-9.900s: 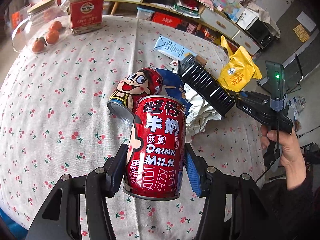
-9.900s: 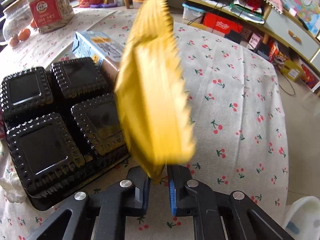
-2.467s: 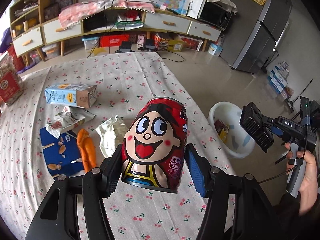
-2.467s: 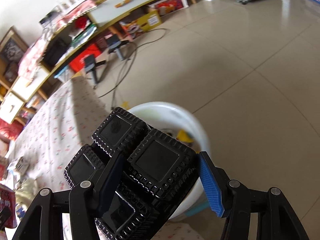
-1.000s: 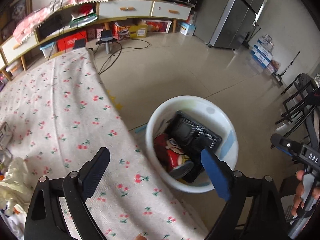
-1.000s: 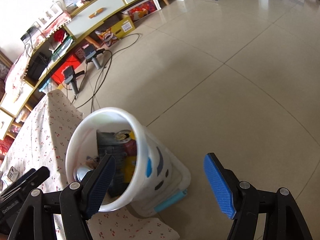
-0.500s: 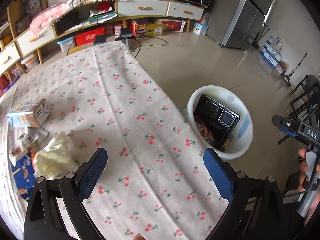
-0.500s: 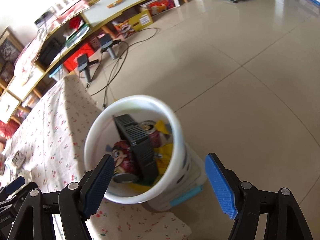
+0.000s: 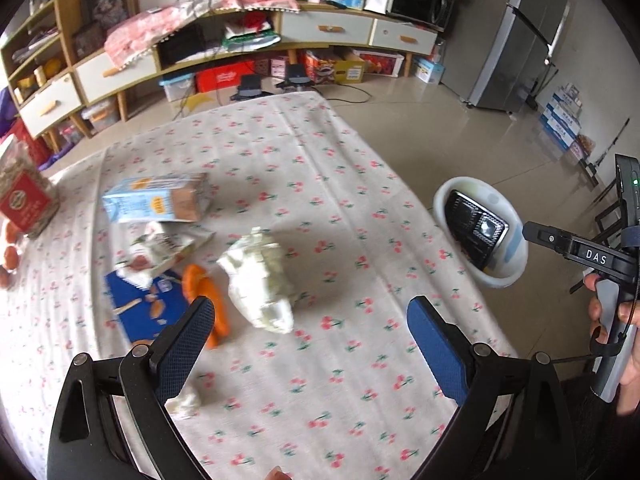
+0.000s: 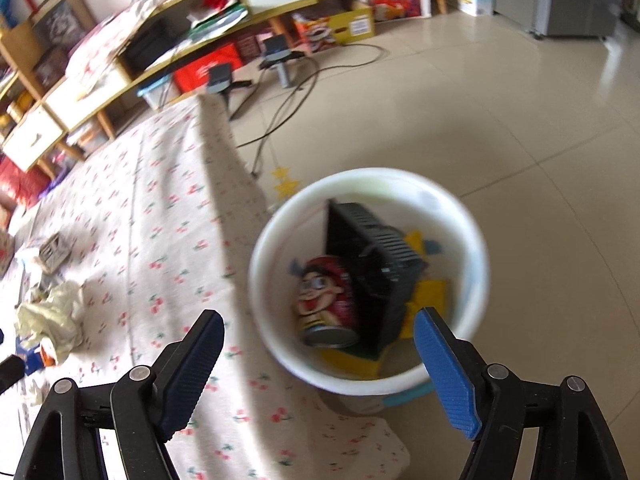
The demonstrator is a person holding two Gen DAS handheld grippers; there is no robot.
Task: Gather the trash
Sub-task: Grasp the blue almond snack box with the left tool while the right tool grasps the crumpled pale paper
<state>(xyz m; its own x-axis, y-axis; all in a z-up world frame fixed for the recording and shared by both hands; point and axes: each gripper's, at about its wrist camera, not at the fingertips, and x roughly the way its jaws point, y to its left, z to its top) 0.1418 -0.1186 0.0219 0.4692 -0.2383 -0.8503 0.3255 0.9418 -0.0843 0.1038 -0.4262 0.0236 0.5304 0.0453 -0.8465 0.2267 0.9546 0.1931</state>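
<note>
My left gripper (image 9: 310, 340) hangs open over the cherry-print tablecloth (image 9: 320, 208), nothing between its blue pads. Just ahead of it lie a crumpled white paper wad (image 9: 260, 276), an orange wrapper (image 9: 204, 296), a blue snack bag (image 9: 140, 304), a torn white wrapper (image 9: 164, 244) and a light-blue carton (image 9: 160, 202). My right gripper (image 10: 320, 344) is open and empty above the white bin (image 10: 476, 248), which stands on the floor beside the table. Inside the bin are the black plastic tray (image 10: 372, 264), a red cartoon can (image 10: 328, 300) and yellow wrappers (image 10: 430, 292).
A red-labelled jar (image 9: 24, 200) and small orange fruits (image 9: 10, 256) sit at the table's left edge. A small white scrap (image 9: 184, 400) lies near my left finger. Low cabinets (image 9: 240, 48), boxes and cables line the far wall. A hand (image 9: 612, 308) holds the right gripper's handle.
My left gripper has swung from the bin back over the table, bringing the scattered trash into view. The right gripper has shifted so the bin sits between its open fingers.
</note>
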